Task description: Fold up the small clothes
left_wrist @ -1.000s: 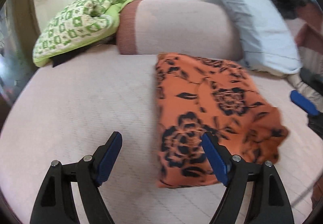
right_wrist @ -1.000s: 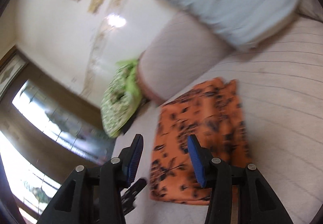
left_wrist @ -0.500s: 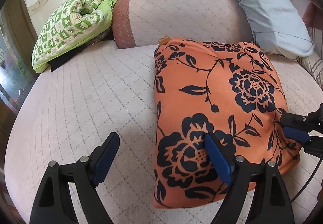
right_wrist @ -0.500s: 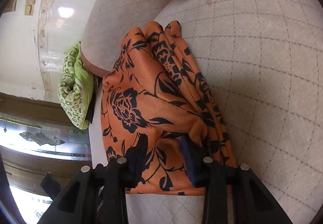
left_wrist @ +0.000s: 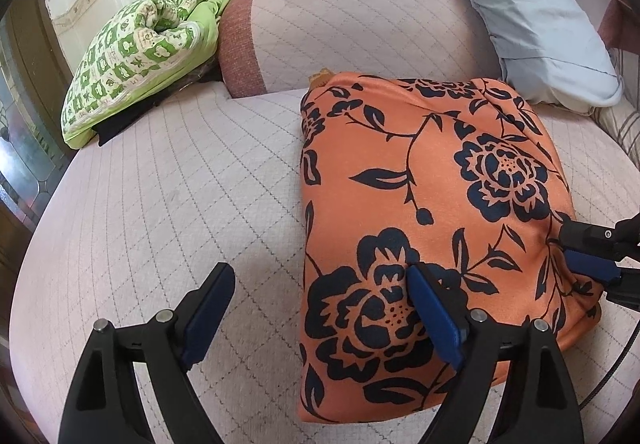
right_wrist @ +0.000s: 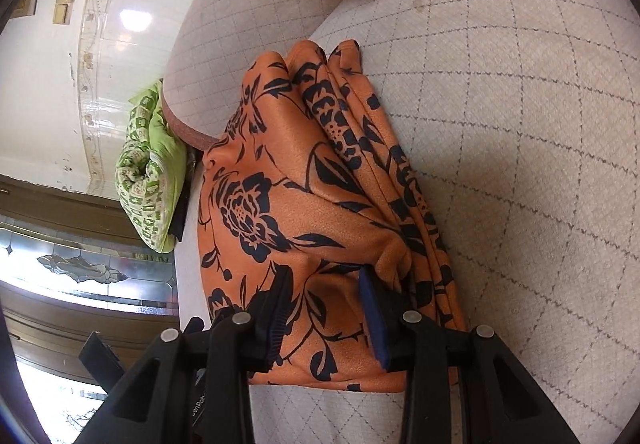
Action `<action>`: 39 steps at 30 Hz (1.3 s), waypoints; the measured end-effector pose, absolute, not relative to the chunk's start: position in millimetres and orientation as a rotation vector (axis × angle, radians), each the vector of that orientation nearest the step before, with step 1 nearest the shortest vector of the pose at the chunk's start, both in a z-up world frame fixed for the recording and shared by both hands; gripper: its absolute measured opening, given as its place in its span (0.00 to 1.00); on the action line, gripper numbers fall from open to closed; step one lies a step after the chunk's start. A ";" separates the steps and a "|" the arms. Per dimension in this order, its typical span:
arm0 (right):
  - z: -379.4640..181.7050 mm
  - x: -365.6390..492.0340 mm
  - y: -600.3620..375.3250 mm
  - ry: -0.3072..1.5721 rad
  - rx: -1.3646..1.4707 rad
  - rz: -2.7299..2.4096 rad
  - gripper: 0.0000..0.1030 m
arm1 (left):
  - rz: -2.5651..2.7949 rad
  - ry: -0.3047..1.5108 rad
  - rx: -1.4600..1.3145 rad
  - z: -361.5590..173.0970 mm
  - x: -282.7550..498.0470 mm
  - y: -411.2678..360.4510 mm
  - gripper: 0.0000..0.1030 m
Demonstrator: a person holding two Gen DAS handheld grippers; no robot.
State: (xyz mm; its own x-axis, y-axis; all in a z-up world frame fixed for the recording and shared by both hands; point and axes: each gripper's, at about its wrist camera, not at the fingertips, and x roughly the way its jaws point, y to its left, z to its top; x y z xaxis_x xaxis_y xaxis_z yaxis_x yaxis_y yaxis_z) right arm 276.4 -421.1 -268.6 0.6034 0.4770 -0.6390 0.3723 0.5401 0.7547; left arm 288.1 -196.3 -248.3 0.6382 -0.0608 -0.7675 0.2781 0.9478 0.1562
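Note:
An orange garment with black flowers (left_wrist: 432, 204) lies folded in a rectangle on the pale quilted bed (left_wrist: 180, 204). My left gripper (left_wrist: 320, 308) is open, its right finger over the garment's near left corner and its left finger over the bare bed. My right gripper (right_wrist: 326, 308) is open, turned on its side, with its jaws around the garment's (right_wrist: 304, 204) layered edge. The right gripper's fingers also show at the garment's right edge in the left wrist view (left_wrist: 588, 248).
A green patterned quilt (left_wrist: 136, 56) lies at the back left. A pink bolster (left_wrist: 352, 32) runs along the back behind the garment. A grey pillow (left_wrist: 532, 16) leans at the back right. A dark glass door (right_wrist: 80, 264) stands left of the bed.
Both grippers have moved in close to the garment. The right gripper has rolled onto its side and come down onto the garment's right edge. The left gripper has stayed open.

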 end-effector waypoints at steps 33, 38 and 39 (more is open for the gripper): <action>-282.4 269.6 -440.2 0.951 1.251 0.123 0.37 | -0.263 1.323 0.094 -282.5 433.0 -234.9 1.00; -282.6 270.0 -441.7 0.956 1.259 0.127 0.37 | -0.292 1.368 0.030 -275.6 435.9 -216.4 1.00; -282.4 270.2 -442.1 0.956 1.259 0.128 0.37 | -0.278 1.327 0.084 -266.0 429.7 -220.1 1.00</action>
State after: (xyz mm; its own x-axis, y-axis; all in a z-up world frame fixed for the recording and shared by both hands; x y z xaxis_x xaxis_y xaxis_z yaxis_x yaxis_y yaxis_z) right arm 270.2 -442.1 -282.4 0.6246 0.5665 -0.5375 0.4050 0.3535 0.8432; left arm 429.7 -220.1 -266.0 0.2134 -0.1524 -0.9650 0.2475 0.9640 -0.0975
